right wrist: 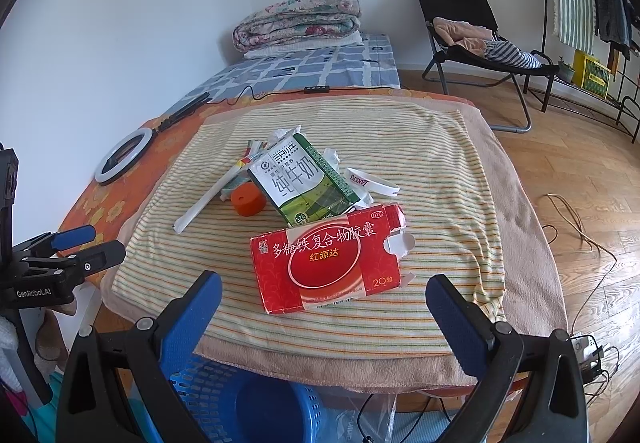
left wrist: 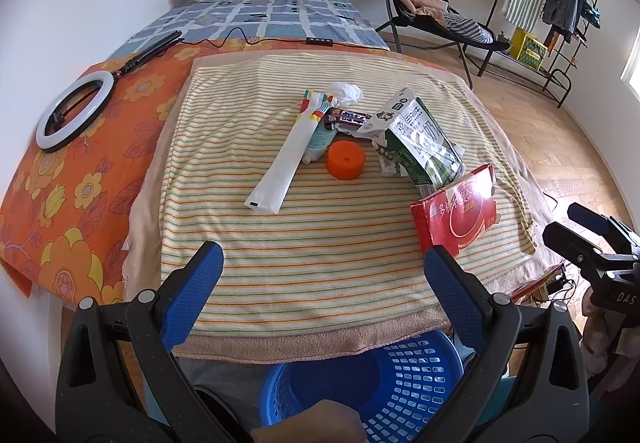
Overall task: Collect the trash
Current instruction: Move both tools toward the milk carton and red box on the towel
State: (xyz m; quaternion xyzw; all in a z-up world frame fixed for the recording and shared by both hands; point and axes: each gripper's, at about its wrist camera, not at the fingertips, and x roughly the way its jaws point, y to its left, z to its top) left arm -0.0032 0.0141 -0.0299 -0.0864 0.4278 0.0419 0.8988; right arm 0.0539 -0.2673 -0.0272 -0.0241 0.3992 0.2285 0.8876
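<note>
Blue basket (left wrist: 400, 383), lowest in both views, sat under the table edge; nothing visible in it. Left gripper (left wrist: 324, 279) and right gripper (right wrist: 324, 307): both spread, holding nothing. Trash lay piled on the striped towel (left wrist: 320, 243). Red box (right wrist: 328, 263), "多糖铁复合物胶囊 红源达", nearest my right tongs; I judged it the first pick. Milk carton (right wrist: 304, 179), "纯牛奶", just behind

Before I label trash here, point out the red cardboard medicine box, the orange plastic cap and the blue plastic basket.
Red cardboard medicine box (right wrist: 326, 263): right wrist view, printed front face.
Orange plastic cap (left wrist: 346, 159): left wrist view, flat top.
Blue plastic basket (left wrist: 416, 375): left wrist view, perforated wall.
</note>
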